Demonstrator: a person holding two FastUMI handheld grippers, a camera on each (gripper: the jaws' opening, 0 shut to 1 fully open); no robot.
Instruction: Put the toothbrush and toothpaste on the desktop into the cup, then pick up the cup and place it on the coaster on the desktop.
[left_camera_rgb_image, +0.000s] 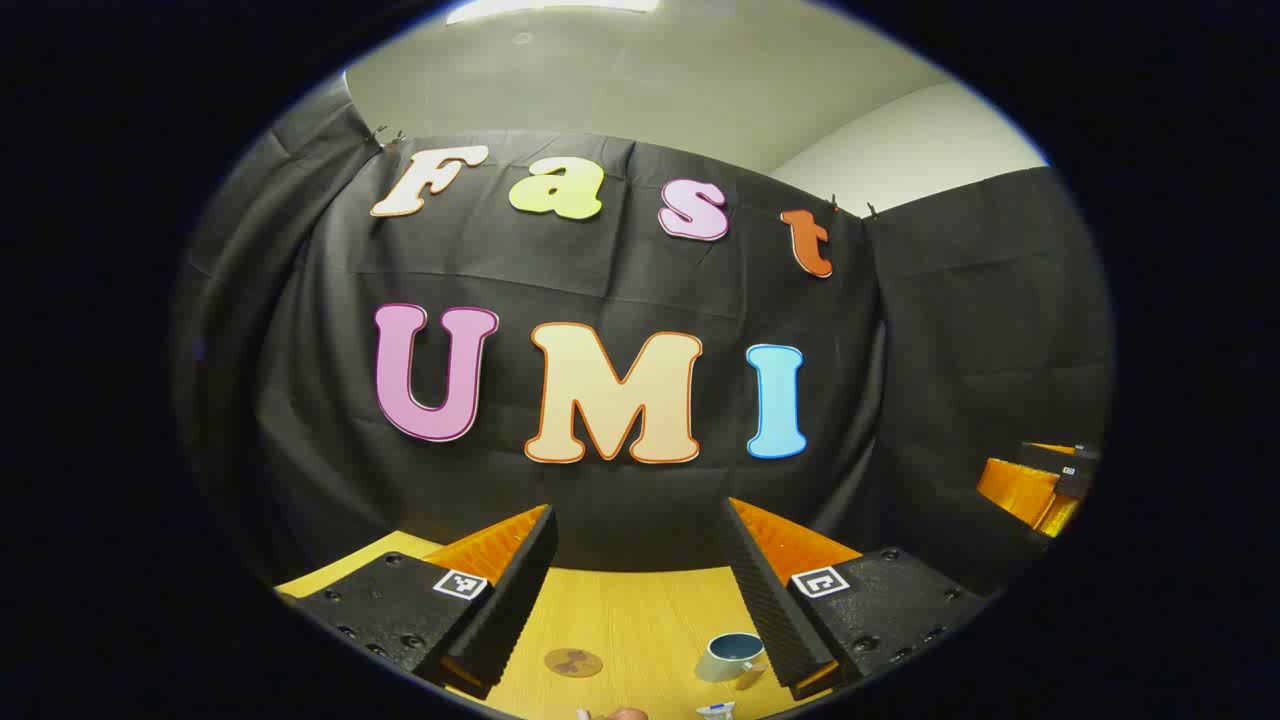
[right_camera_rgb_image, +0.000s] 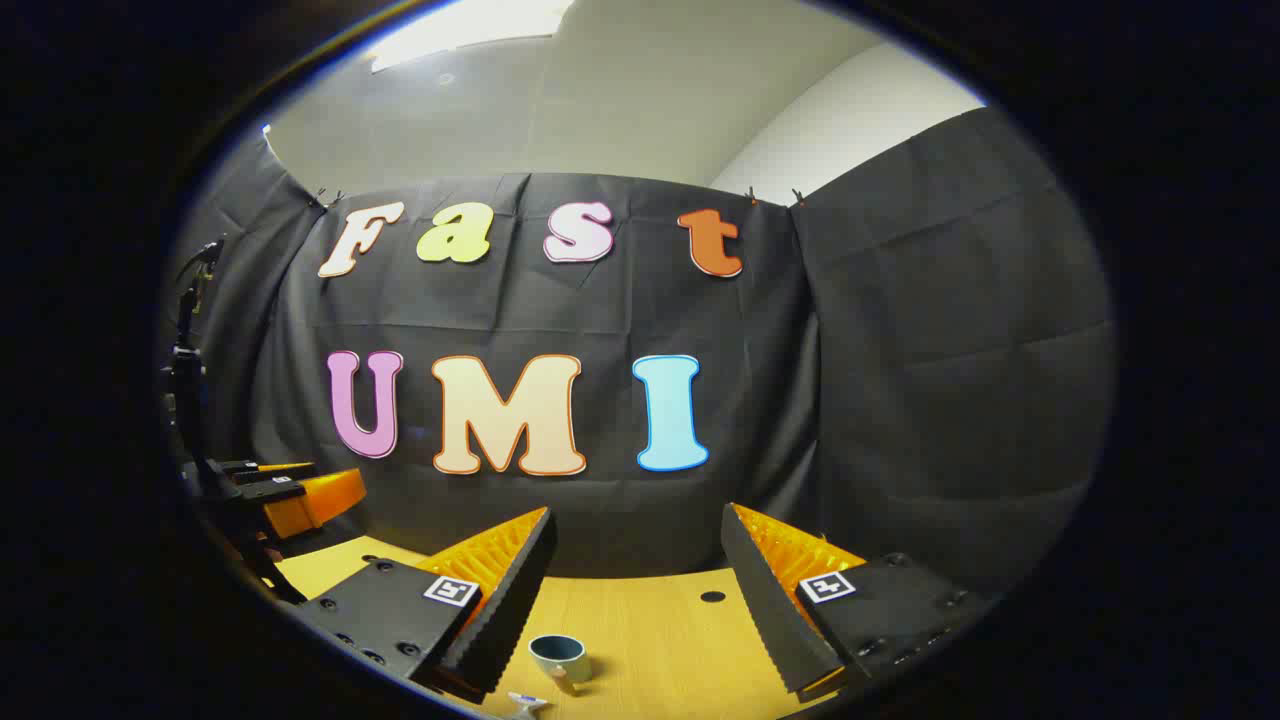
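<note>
A pale green cup (left_camera_rgb_image: 732, 655) with a dark blue inside stands upright on the yellow wooden desktop (left_camera_rgb_image: 640, 610), in front of my left gripper's right finger. A round brown coaster (left_camera_rgb_image: 573, 662) lies to the cup's left. A white item with blue (left_camera_rgb_image: 716, 709), too cut off to name, lies at the bottom edge. My left gripper (left_camera_rgb_image: 640, 585) is open, high above the desk, holding nothing. In the right gripper view the same cup (right_camera_rgb_image: 559, 657) stands near my right gripper's left finger, with the white and blue item (right_camera_rgb_image: 527, 702) before it. My right gripper (right_camera_rgb_image: 636, 590) is open and holds nothing.
The other gripper (left_camera_rgb_image: 1040, 485) shows at the far right of the left gripper view, and the left one (right_camera_rgb_image: 285, 495) at the far left of the right gripper view. A small dark hole (right_camera_rgb_image: 712, 596) marks the desktop near the black cloth wall. A fingertip (left_camera_rgb_image: 625, 713) peeks at the bottom.
</note>
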